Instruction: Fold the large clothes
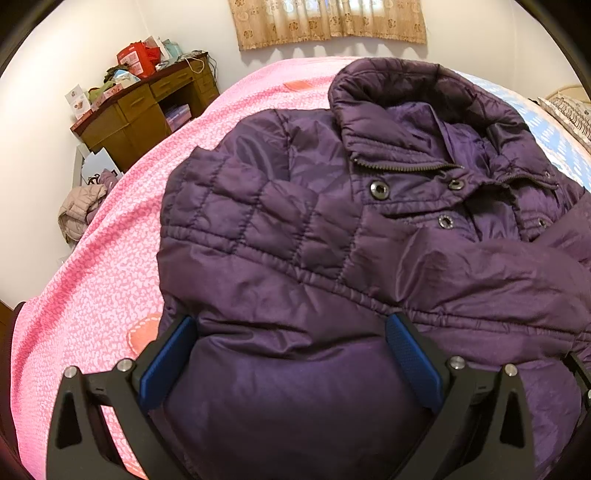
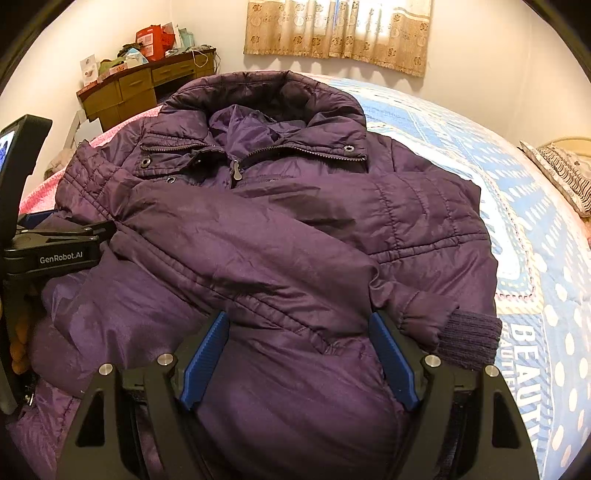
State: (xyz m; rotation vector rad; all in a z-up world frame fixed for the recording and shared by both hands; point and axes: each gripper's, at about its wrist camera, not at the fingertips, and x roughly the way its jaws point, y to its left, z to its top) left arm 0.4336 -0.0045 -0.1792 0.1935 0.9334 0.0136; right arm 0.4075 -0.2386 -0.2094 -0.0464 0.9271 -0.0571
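Note:
A large dark purple quilted jacket (image 1: pixel 332 229) lies face up on the bed, collar at the far end, with a sleeve folded across its chest; it also shows in the right wrist view (image 2: pixel 277 229). The sleeve's knit cuff (image 2: pixel 469 339) rests at the jacket's right side. My left gripper (image 1: pixel 291 328) is open, its blue pads straddling the jacket's lower left part. My right gripper (image 2: pixel 299 325) is open over the lower right part, beside the cuff. The left gripper's body (image 2: pixel 55 251) shows at the left edge of the right wrist view.
The bed has a pink patterned cover (image 1: pixel 110 258) on the left and a blue-and-white cover (image 2: pixel 535 258) on the right. A cluttered wooden desk (image 1: pixel 147 107) stands at the far left wall. A beige garment (image 1: pixel 79 210) lies on the floor. A curtain (image 2: pixel 340 33) hangs behind.

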